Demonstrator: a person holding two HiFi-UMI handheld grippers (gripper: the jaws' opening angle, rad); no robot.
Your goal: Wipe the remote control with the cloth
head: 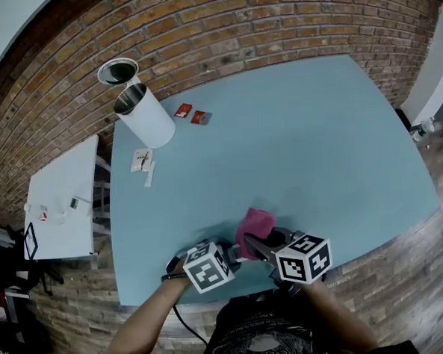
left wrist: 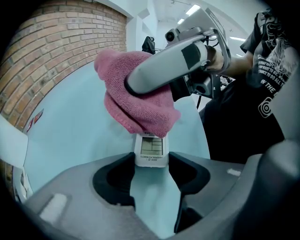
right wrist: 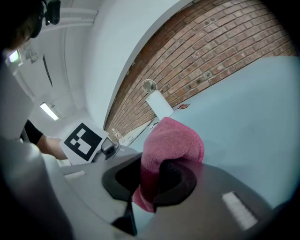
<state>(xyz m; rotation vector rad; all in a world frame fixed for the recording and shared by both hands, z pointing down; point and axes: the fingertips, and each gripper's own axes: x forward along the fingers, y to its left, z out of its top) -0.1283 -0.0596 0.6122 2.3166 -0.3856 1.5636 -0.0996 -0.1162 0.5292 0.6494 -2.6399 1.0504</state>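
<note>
Remote control, white plastic with a grey screen [left wrist: 151, 151], sits clamped at its near end in our left gripper [left wrist: 151, 168], long axis running away from us; our right gripper [right wrist: 152, 182] pinches the pink knitted cloth [left wrist: 140, 104] draped over its far part.

Close up, the right gripper [right wrist: 152, 180] fills the lower part of the picture: two grey jaws with black pads, closed on a pink cloth [right wrist: 174, 143]. The cloth is pinched between the pads, bulges up above them in a rounded fold, and a short end hangs below. Behind it stretches a light blue table [right wrist: 248, 117]. Far back on the table a white cylinder [right wrist: 159, 104] stands near a brick wall [right wrist: 211, 51], with a round metal can [right wrist: 149, 85] just beyond it and small red packets [right wrist: 183, 106] beside it. At the left a black-and-white marker cube [right wrist: 83, 142] shows close by, under a white ceiling with a strip light [right wrist: 49, 111].
</note>
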